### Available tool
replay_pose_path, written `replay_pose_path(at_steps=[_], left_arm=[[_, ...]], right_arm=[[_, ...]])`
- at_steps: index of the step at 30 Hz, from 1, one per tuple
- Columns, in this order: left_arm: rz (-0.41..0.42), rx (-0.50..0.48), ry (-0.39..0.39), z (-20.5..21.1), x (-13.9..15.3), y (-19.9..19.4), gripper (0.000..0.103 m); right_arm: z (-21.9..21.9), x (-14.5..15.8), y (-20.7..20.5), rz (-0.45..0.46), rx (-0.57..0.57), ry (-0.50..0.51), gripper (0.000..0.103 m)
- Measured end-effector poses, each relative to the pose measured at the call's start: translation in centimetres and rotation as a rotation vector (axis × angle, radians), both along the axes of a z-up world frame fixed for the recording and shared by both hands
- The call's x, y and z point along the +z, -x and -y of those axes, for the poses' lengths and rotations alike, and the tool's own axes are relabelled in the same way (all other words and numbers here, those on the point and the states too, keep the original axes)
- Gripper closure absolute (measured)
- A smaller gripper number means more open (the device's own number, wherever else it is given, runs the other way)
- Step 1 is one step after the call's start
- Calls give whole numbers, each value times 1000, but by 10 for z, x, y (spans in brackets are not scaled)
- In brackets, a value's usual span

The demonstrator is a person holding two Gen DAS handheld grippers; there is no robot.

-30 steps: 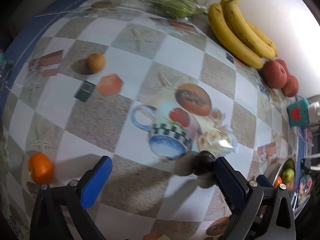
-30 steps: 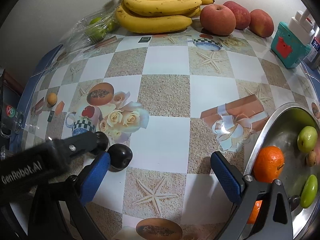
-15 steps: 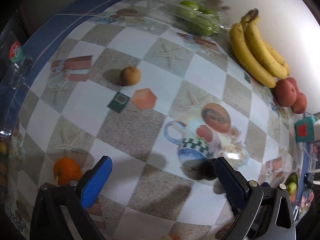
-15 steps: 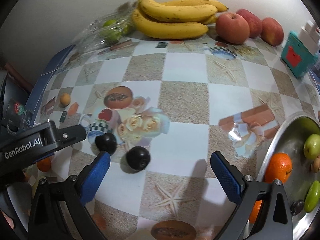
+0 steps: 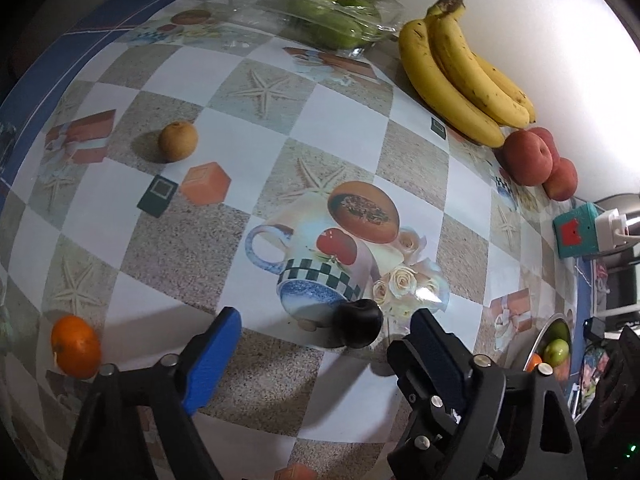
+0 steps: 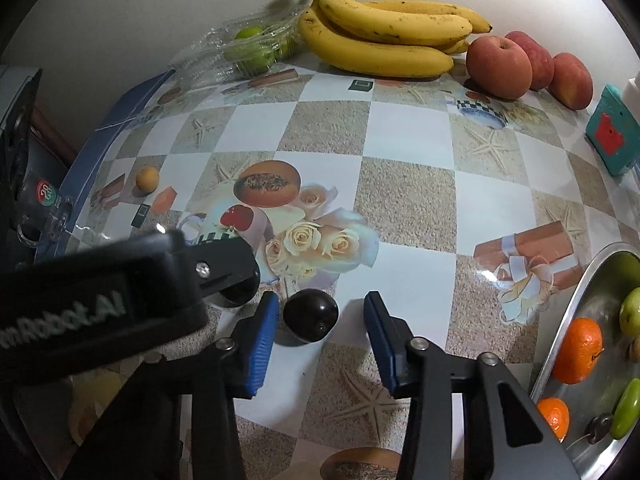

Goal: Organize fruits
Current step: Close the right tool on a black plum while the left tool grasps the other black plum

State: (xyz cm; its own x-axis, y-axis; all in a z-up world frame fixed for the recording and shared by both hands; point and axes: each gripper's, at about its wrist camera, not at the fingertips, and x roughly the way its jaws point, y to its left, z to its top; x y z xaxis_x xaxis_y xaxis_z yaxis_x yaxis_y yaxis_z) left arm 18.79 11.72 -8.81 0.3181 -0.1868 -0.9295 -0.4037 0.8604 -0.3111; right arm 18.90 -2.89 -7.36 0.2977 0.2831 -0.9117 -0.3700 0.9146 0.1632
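Second dark plum (image 6: 240, 292) half hidden behind left claw (image 6: 224, 264).

Left gripper (image 6: 224, 276) crowds plum (image 6: 311, 315).

The table (image 6: 404, 200) is covered by a glossy printed sheet on which light is reflected. A shiny metal bowl (image 6: 576, 300) and a smooth, glossy dark plum (image 6: 310, 316) are seen, and green fruit is wrapped in clear crinkled plastic (image 5: 280, 4).

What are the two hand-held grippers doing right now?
Left hand-held gripper: open, just closing, dark plum between its fingers, not gripped.
Right hand-held gripper: open, just closing around the dark plum, pads not touching.
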Motion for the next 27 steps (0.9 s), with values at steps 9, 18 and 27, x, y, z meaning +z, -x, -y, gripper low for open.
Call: replay_pose_path(at_steps=[9,18,27], left_arm=[[14,-32,23,12,-3,-8,56],[29,-50,16,19,-1,-11,72],[32,-46,16,17,0,-9,75]], right_arm=[[6,6,1,-21,8,-48,75],[17,16,2,-14,-14,-73,75],[24,19,2,-13,-34,-87,75]])
